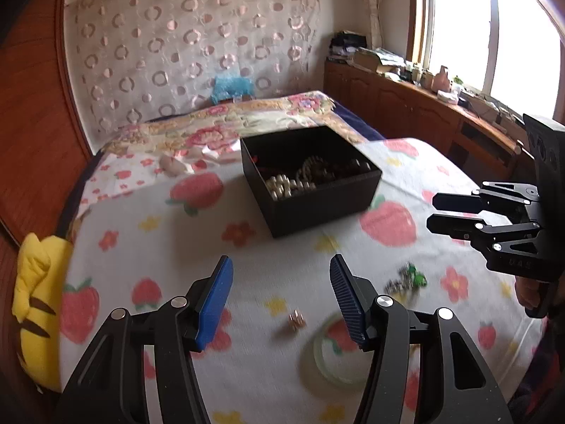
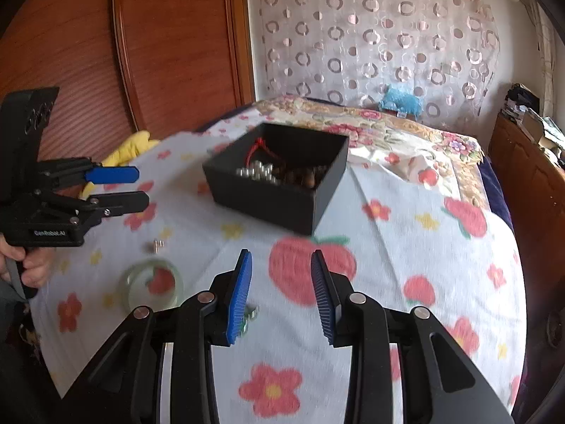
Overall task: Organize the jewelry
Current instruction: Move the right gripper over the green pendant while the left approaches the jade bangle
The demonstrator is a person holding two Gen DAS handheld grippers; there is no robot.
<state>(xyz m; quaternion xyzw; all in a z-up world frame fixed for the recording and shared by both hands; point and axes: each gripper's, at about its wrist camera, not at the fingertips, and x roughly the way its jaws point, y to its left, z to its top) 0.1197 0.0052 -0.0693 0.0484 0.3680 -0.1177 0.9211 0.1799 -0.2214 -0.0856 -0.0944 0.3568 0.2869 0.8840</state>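
Observation:
A black open box (image 1: pixel 317 194) (image 2: pixel 279 194) stands on the strawberry-print cloth and holds pearl and wooden bead strings (image 1: pixel 300 178). Loose on the cloth near me lie a pale green bangle (image 1: pixel 319 357) (image 2: pixel 155 284), a small gold piece (image 1: pixel 296 318) (image 2: pixel 157 245) and a green and silver piece (image 1: pixel 408 277) (image 2: pixel 249 314). My left gripper (image 1: pixel 280 298) (image 2: pixel 139 187) is open and empty above the gold piece and bangle. My right gripper (image 2: pixel 281 295) (image 1: pixel 432 210) is open and empty, with the green piece beside its left finger.
The cloth covers a round table (image 2: pixel 406 318) in front of a bed (image 1: pixel 229 123). A yellow plush (image 1: pixel 35 304) lies at the table's left edge. A wooden cabinet (image 1: pixel 406 102) with clutter runs under the window at right. A wooden wardrobe (image 2: pixel 159 35) stands at left.

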